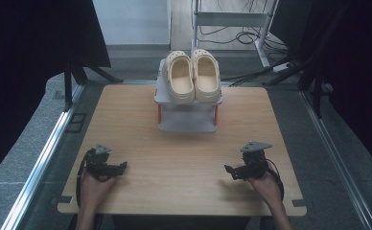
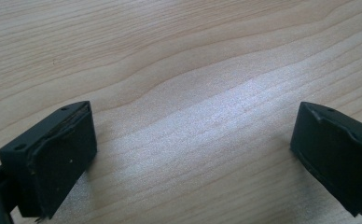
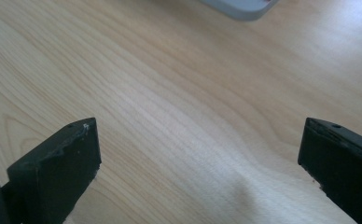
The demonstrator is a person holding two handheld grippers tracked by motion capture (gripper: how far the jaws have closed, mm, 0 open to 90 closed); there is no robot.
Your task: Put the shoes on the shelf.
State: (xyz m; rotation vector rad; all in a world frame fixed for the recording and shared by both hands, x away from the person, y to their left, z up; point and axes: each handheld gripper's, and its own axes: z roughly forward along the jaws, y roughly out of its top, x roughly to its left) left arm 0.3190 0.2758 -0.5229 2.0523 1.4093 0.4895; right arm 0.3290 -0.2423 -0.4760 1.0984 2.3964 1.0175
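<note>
The 2 clogs (image 1: 194, 75) were cream, on a pale grey rack (image 1: 187, 120) with orange posts. The tabletop (image 1: 174, 163) was light wood with wavy grain. Both grippers, left (image 1: 122, 167) and right (image 1: 228, 170), were black.

this looks like a lab or recording studio rather than a home. a bare wooden table (image 1: 184, 163) stands on grey carpet, with black curtains (image 1: 26, 43) hung to either side of it and metal rails (image 1: 40, 163) running along the floor beside it. beyond the table, loose cables (image 1: 241, 36) trail around a metal frame (image 1: 232, 19).
</note>
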